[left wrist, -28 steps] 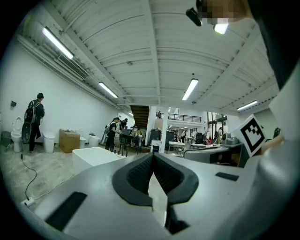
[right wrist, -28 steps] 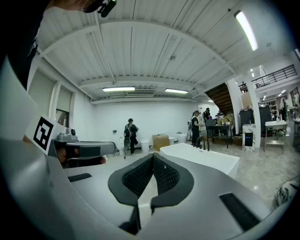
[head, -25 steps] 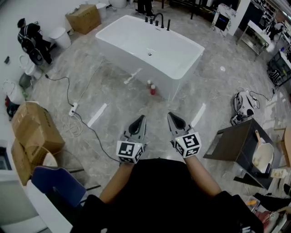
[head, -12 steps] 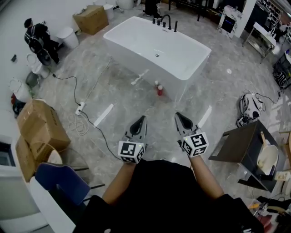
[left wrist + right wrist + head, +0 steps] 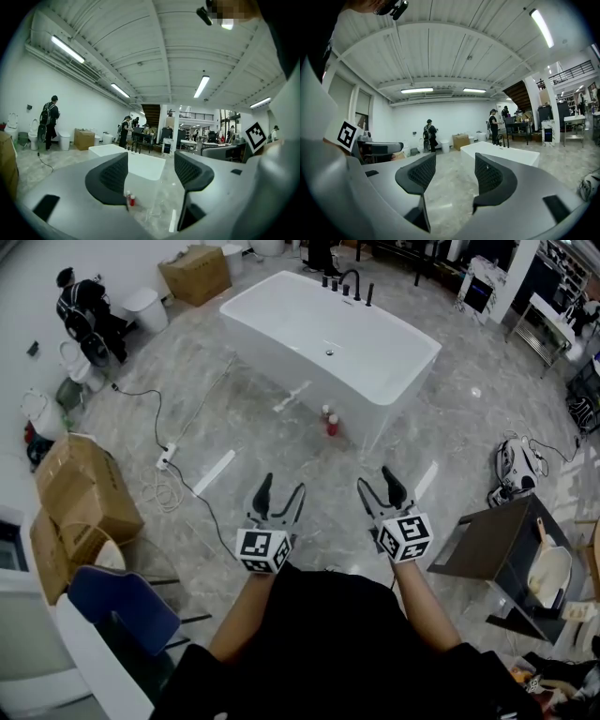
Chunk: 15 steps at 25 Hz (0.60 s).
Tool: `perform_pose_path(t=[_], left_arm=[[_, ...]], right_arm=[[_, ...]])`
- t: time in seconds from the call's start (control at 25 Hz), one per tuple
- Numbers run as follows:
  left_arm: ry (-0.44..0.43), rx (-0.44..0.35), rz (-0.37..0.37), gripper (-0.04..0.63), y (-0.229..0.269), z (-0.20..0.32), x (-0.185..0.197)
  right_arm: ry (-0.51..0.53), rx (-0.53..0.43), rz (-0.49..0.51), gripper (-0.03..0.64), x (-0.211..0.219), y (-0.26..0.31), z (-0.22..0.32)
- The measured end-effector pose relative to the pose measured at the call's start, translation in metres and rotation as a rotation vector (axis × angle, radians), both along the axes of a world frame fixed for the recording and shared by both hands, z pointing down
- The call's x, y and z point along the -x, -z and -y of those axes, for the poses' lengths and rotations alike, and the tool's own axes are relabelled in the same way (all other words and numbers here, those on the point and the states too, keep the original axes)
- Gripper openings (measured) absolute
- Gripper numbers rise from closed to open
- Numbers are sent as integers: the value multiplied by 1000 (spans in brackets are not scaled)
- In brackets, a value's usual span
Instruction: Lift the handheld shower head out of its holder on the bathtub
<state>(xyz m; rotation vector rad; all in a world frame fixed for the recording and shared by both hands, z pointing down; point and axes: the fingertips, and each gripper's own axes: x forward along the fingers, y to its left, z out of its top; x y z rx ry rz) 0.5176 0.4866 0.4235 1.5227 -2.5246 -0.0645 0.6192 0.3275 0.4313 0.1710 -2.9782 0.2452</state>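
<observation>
Two changes, both in the tools: each pair of jaws has just been opening, from pressed together a second ago to spread wide now, and nothing sits between either pair. At the left, the left gripper (image 5: 282,487) is held out low in front of the person's body, released and empty. In the left gripper view its dark ribbed pads (image 5: 110,178) frame only the grey marble floor (image 5: 187,427) and things far beyond them. Further right and well apart from both tools stands the white bathtub (image 5: 300,364), with a small red bottle (image 5: 331,426) on the floor at its near side. The black tap fittings (image 5: 347,285) rise from its far end. The handheld shower head presumably stands among them in its holder, but it is too small to single out. At the right, the right gripper (image 5: 379,482) is likewise spread and holds nothing, with bare floor between its pads and the tub off to one side in its own view. The opening looks like readying for a grasp. The lift itself has not begun, and the whole approach to the tub's far end is still ahead.
</observation>
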Motion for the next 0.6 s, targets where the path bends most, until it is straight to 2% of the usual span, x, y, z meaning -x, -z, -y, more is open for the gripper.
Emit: perform_pose_path(t=[0.24, 0.44, 0.6], left_arm=[[50, 10, 9, 301, -5, -7, 11], [73, 49, 30, 305, -12, -11, 15], [106, 69, 0, 305, -26, -21, 24]], right_arm=[[26, 30, 6, 229, 5, -2, 0], [53, 55, -2, 229, 15, -15, 1], [69, 70, -29, 229, 26, -30, -3]])
